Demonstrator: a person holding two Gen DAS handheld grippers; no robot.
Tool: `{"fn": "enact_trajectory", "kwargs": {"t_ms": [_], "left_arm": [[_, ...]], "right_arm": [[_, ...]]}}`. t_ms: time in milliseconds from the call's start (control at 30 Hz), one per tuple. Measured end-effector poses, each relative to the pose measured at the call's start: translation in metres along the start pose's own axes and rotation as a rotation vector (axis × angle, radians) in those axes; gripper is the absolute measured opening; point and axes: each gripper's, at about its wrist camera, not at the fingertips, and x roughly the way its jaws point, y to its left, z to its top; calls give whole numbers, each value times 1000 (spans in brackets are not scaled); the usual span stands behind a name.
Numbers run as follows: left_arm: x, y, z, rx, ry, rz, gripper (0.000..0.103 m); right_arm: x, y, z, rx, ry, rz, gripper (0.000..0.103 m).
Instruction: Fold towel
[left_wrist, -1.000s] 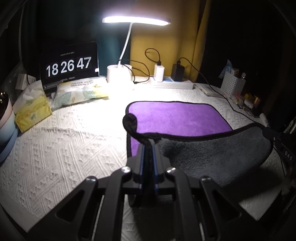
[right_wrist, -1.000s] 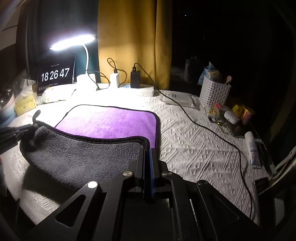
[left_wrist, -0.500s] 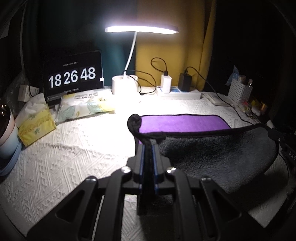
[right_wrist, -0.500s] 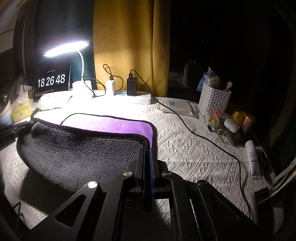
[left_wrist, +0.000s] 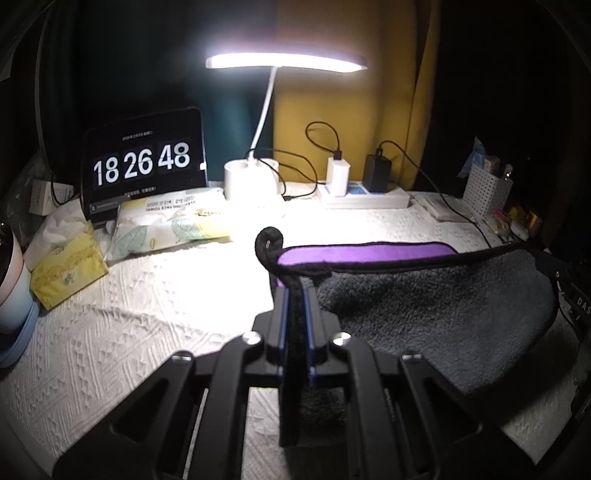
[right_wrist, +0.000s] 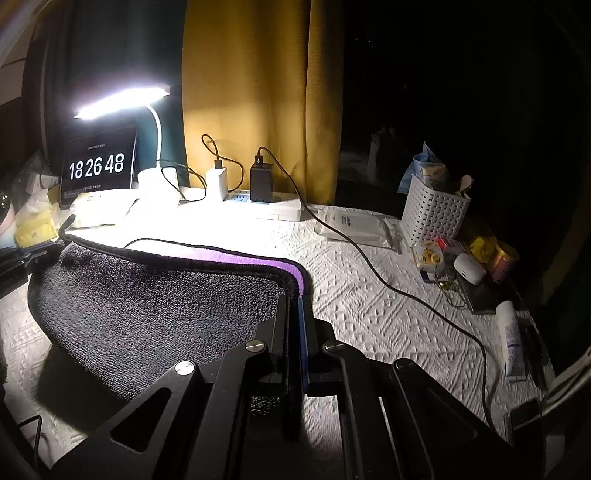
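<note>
The towel (left_wrist: 436, 310) is purple on one side and grey on the other, with black trim. Its near half is lifted and carried over the far half, so only a thin purple strip (left_wrist: 365, 251) shows. My left gripper (left_wrist: 294, 295) is shut on the towel's near left corner, whose black loop (left_wrist: 269, 243) sticks up past the fingers. My right gripper (right_wrist: 295, 299) is shut on the near right corner of the towel (right_wrist: 155, 302). The raised grey edge stretches between both grippers above the white textured tablecloth (right_wrist: 369, 302).
At the back stand a lit desk lamp (left_wrist: 284, 62), a clock tablet (left_wrist: 142, 162), a power strip with chargers (left_wrist: 365, 199) and tissue packs (left_wrist: 170, 225). A black cable (right_wrist: 388, 284) crosses the cloth right of the towel. A white basket (right_wrist: 432, 214) and small items crowd the right edge.
Both grippers have carried the towel's near edge up and toward the back. The grey underside now covers most of the purple face, leaving a narrow strip.
</note>
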Motion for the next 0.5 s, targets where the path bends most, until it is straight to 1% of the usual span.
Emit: {"fn": "enact_trajectory", "kwargs": {"t_ms": [500], "left_arm": [[25,2,17,-1,-15,4,8]], "right_arm": [[32,-4,19,-11,-10,-3,5]]}}
